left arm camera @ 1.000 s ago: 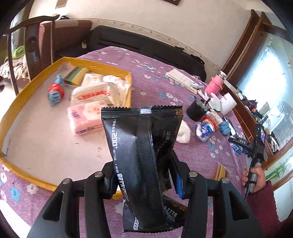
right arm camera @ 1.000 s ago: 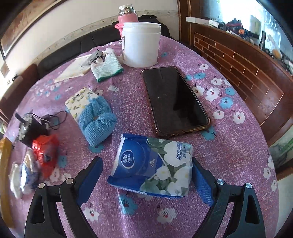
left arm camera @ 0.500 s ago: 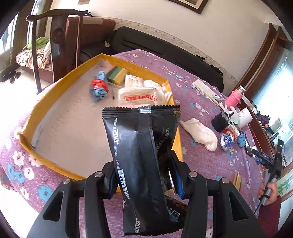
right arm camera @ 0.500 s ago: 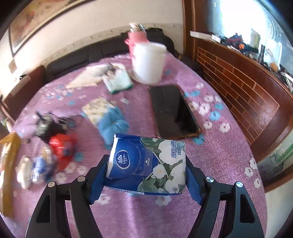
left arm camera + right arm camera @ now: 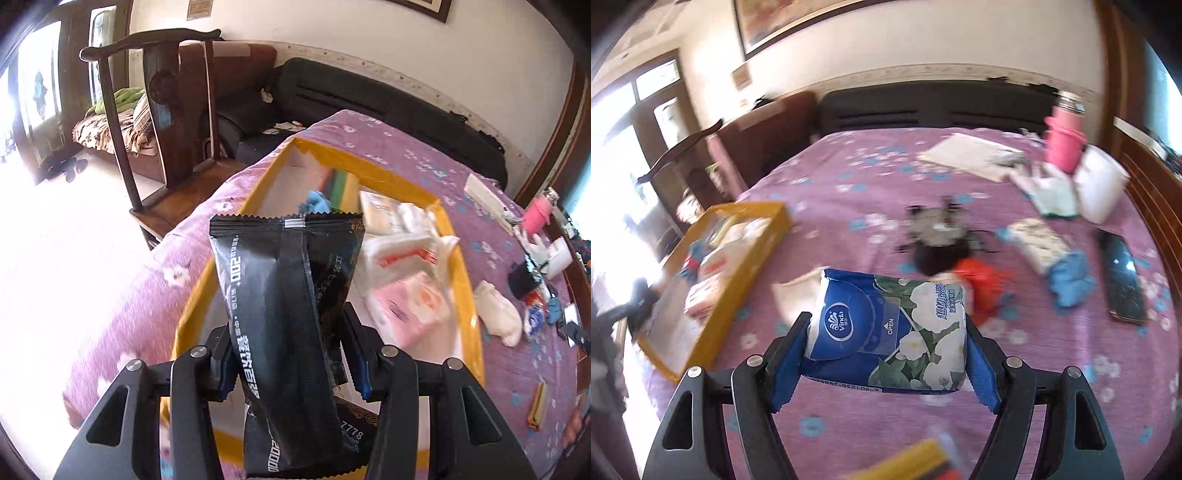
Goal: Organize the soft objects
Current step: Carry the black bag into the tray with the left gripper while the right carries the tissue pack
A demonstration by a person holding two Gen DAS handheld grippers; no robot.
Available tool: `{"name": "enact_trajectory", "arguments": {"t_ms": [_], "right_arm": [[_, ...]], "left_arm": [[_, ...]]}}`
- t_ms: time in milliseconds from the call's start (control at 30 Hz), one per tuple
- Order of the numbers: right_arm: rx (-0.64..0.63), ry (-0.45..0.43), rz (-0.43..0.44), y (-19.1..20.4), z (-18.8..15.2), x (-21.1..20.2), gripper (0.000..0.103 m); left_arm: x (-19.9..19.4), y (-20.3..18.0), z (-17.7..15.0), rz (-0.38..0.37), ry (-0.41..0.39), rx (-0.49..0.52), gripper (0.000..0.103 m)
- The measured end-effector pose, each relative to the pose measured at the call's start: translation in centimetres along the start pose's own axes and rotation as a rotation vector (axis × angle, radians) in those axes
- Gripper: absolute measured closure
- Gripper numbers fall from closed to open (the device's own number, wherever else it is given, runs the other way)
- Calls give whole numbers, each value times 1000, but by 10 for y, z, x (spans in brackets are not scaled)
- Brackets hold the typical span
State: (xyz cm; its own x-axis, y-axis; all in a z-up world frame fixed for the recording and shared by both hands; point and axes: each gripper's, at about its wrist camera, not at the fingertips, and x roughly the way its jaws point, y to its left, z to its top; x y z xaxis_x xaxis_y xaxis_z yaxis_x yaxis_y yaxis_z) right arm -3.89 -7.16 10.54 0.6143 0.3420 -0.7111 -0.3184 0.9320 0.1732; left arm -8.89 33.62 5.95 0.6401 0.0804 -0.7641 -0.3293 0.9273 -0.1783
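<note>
Both packs now lifted toward yellow tray (image 5: pixel 458 266): left tongs (image 5: pixel 288 363) clamp black pouch (image 5: pixel 284 314) above its near edge, right tongs (image 5: pixel 886 360) clamp blue tissue pack (image 5: pixel 890 332) above the surface; release low onto bare tray floor, beside stacked packs

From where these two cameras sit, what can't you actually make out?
- Left wrist view: the black packet hides the middle of the yellow tray; its lower end is cut off by the frame edge.
- Right wrist view: the dark object mid-table is motion-blurred, unidentifiable.
- Right wrist view: the tissue pack hides the cloth under it.
</note>
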Motion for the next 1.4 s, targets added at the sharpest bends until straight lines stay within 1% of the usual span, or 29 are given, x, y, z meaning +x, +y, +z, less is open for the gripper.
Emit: {"name": "enact_trajectory", "arguments": {"t_ms": [133,200,300,400,533,667,700,733,833,967,1167,1300,1400], "right_arm": [[-80,25,59,49,1,13,23],[-120,39,85,75,2,21,23],[-174,59,113,106,4,31,23],[-221,75,135,135,6,45,23],[-260,99,159,161,10,60,23],[-317,129,204,189,8,72,23],[-332,134,210,195,6,74,23],[-351,138,214,202,4,76,23],[-398,145,204,217,-3,84,22],[-424,153,201,226,-9,91,20],[-427,150,209,229,-14,88,16],[-393,137,211,214,-16,75,16],[-338,113,195,190,-15,62,15]], "left_arm": [[29,9,16,39,42,1,56],[34,9,19,56,38,20,55],[38,6,23,58,33,41,53],[38,4,24,31,38,46,44],[31,2,19,-7,39,52,32],[10,6,15,-44,-7,36,29],[1,10,13,-57,-27,21,26],[-5,13,12,-67,-41,9,24],[-18,22,8,-88,-69,-21,22],[-24,35,1,-98,-72,-56,22],[-27,48,-6,-93,-66,-89,22],[-33,48,-11,-94,-67,-92,22],[-38,41,-15,-102,-67,-82,22]]}}
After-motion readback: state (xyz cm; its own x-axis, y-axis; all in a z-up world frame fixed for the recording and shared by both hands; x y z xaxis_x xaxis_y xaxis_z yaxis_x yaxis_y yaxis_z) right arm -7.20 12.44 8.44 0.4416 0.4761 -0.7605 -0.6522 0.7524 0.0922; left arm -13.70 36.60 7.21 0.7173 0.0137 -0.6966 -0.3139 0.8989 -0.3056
